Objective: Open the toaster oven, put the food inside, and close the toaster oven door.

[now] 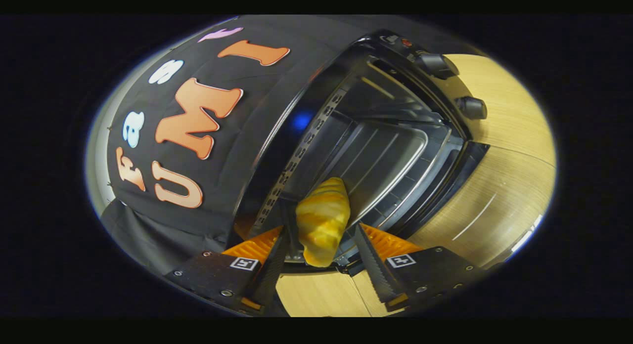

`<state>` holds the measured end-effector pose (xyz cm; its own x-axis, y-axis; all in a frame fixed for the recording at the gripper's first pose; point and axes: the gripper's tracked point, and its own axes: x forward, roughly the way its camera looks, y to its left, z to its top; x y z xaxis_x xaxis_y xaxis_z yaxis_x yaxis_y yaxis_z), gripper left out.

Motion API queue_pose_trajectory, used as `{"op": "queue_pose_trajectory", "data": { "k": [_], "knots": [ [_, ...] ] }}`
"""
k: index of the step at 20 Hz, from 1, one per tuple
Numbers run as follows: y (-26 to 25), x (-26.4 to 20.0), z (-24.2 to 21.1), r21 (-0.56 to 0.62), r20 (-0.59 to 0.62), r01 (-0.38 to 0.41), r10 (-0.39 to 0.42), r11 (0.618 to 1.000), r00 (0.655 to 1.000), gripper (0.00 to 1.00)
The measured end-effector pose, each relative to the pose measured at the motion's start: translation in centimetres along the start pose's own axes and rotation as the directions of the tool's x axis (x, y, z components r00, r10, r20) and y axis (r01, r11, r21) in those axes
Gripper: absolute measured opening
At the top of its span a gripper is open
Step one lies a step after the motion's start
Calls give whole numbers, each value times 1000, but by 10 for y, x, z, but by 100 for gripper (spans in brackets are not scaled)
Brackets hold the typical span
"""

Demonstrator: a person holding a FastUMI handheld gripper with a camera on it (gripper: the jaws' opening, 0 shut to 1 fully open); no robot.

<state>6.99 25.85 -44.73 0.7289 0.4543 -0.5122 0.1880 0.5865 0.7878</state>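
A golden croissant sits between the fingertips of my gripper, which is shut on it with a finger against each side. The croissant hangs at the mouth of the black toaster oven, just in front of its opening. The oven door is swung open. Inside, beyond the croissant, a metal tray rests on the rack. The croissant's near end reaches back over the door's edge towards me.
Two black knobs stand out from the oven's control panel, beside the opening. The oven stands on a light wooden table, which also shows under my fingers. The booth's black cloth wall hangs on the other side of the oven.
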Motion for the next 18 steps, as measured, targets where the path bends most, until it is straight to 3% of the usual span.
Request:
{"op": "queue_pose_trajectory", "data": {
  "k": [2,3,8,11,18],
  "knots": [
    [-2,-12,-1,-16,4,5,-5,1000,1000,88],
    [1,-17,-2,-29,4,-3,3,1000,1000,97],
    [1,-59,-2,-130,1,-10,10,991,1000,98],
    [-13,-88,-2,-227,9,25,-23,974,1000,98],
    [-74,-142,-8,-465,18,156,-167,871,986,98]
  ]
}}
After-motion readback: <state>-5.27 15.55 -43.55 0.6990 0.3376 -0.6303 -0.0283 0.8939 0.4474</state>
